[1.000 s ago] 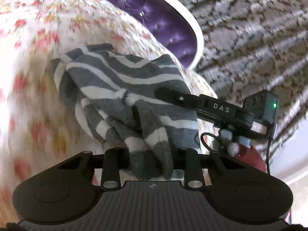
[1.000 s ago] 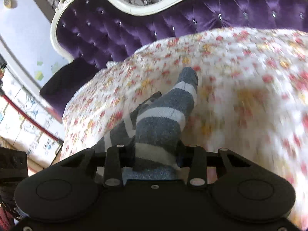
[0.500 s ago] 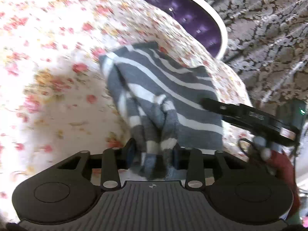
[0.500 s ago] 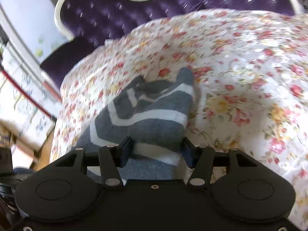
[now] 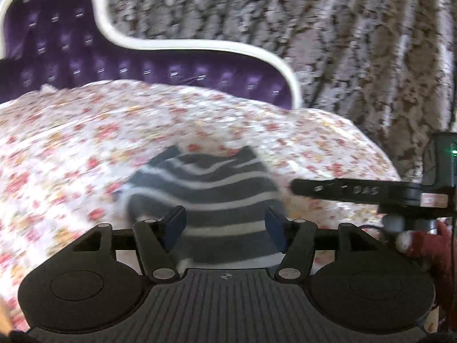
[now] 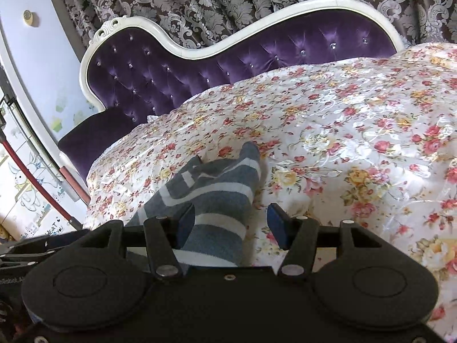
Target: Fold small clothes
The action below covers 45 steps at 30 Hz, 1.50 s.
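Observation:
A grey sock with white stripes (image 5: 211, 188) lies folded on the floral bedspread (image 5: 71, 143). My left gripper (image 5: 225, 223) is open, its blue pads apart on either side of the sock's near end. In the right wrist view the same sock (image 6: 217, 188) lies flat, toe pointing away. My right gripper (image 6: 231, 223) is open too, with the sock's near end by its left pad and bedspread showing by its right pad. The right gripper's finger (image 5: 342, 190) shows in the left wrist view, just right of the sock.
A purple tufted headboard with a white frame (image 6: 228, 54) stands behind the bed, with patterned curtains (image 6: 228, 3) beyond. The bed's left edge (image 6: 94, 171) drops off toward a white cupboard. Floral bedspread (image 6: 371, 143) stretches to the right.
Both grippers were shut on the sock's ends and have opened. The sock now lies folded on the bedspread, and both grippers have tilted up to face the headboard.

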Available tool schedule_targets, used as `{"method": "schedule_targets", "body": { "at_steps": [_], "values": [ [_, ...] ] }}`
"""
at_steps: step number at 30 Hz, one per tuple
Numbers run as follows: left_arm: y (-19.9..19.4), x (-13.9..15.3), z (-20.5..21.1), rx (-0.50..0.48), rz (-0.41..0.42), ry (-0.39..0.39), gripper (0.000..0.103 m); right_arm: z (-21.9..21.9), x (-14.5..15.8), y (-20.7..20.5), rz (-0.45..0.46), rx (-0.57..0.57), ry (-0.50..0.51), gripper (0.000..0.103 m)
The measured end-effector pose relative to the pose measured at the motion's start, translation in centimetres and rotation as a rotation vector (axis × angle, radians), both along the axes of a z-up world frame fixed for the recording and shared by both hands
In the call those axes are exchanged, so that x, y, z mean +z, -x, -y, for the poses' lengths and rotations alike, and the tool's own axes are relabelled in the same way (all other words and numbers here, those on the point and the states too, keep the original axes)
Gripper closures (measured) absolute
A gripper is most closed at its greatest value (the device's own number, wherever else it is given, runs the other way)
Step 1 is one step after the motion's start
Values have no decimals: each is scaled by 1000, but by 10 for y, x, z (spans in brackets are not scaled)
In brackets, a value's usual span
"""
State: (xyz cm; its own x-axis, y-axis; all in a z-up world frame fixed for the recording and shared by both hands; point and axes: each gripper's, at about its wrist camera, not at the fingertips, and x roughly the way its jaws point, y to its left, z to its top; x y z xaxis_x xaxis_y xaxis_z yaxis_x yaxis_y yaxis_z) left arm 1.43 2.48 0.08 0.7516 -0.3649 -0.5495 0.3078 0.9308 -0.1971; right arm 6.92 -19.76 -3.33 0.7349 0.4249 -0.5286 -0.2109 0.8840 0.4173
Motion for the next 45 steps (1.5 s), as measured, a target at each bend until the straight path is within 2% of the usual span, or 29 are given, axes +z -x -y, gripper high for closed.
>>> {"method": "schedule_targets", "body": {
  "at_steps": [4, 5, 6, 8, 9, 10, 17, 20, 23, 26, 33, 36, 38, 40, 41, 45],
  "values": [
    [-15, -20, 5, -19, -5, 26, 43, -3, 1, 4, 22, 0, 35, 41],
    [-22, -28, 3, -3, -30, 20, 44, -3, 2, 4, 27, 4, 43, 42],
    [-27, -36, -1, 16, -67, 14, 45, -5, 3, 4, 33, 9, 54, 46],
    [-36, -52, -14, 50, -122, 34, 49, -9, 3, 4, 44, 28, 82, 66],
    [-35, -54, -20, 60, -123, 39, 57, -12, 4, 3, 51, 36, 101, 82],
    [-32, -54, -23, 64, -117, 40, 61, -16, 4, 2, 58, 43, 121, 85],
    [-25, -51, -26, 78, -111, 38, 61, -50, 1, -17, 100, 130, 197, 85],
    [-28, -52, -25, 87, -113, 44, 61, -69, -15, -36, 55, 151, 261, 85],
    [-28, -54, -25, 98, -117, 42, 61, -75, -31, -55, 24, 176, 257, 85],
    [-26, -55, -24, 104, -111, 40, 61, -78, -31, -64, 15, 191, 247, 85],
    [-22, -55, -21, 117, -99, 29, 61, -87, -23, -78, 0, 277, 310, 85],
    [-21, -55, -19, 113, -91, 15, 61, -79, -2, -88, 22, 332, 224, 78],
    [-20, -55, -18, 112, -84, 5, 61, -76, 9, -94, 56, 337, 206, 72],
    [-19, -55, -16, 113, -79, -2, 61, -81, 14, -105, 83, 345, 244, 45],
    [-19, -55, -16, 114, -77, -7, 61, -85, 12, -112, 89, 358, 275, 42],
    [-17, -56, -13, 112, -62, -29, 61, -97, -7, -144, 29, 414, 337, 41]
  ]
}}
